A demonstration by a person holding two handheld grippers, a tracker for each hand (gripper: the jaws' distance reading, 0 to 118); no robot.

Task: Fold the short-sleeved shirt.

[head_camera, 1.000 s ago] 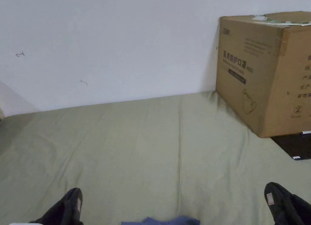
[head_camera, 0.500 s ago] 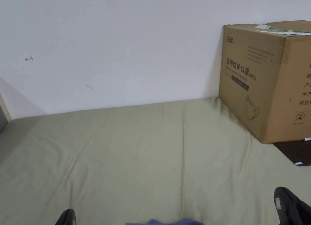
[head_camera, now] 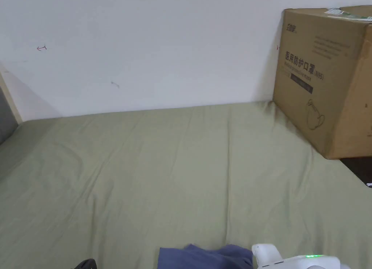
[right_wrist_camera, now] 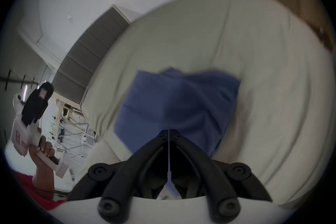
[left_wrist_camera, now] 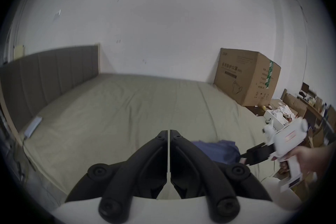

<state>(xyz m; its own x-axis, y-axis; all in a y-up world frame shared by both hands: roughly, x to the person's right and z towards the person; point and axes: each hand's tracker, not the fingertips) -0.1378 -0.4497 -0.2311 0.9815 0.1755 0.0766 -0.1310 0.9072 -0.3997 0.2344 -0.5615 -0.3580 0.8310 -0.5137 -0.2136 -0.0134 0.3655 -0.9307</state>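
A blue shirt (head_camera: 207, 257) lies bunched in a rough square on the green bed sheet (head_camera: 181, 164), at the near edge of the head view. In the right gripper view my right gripper (right_wrist_camera: 169, 130) is shut, its tips low over the near part of the shirt (right_wrist_camera: 178, 104); whether cloth is pinched I cannot tell. From the left gripper view it (left_wrist_camera: 243, 157) meets the shirt's (left_wrist_camera: 218, 149) right edge. My left gripper (left_wrist_camera: 169, 132) is shut on nothing, left of the shirt and above the sheet. A hand holds it (right_wrist_camera: 44, 89) off the bed's side.
A large cardboard box (head_camera: 327, 80) stands at the back right against the white wall. A padded headboard (left_wrist_camera: 45, 73) bounds the bed on the left. Open boxes and clutter (left_wrist_camera: 280, 115) sit beyond the bed's right side. Bare sheet stretches behind the shirt.
My right gripper has swung in from the right onto the shirt, so its white body now shows beside the cloth. The left gripper has dropped almost out of the head view.
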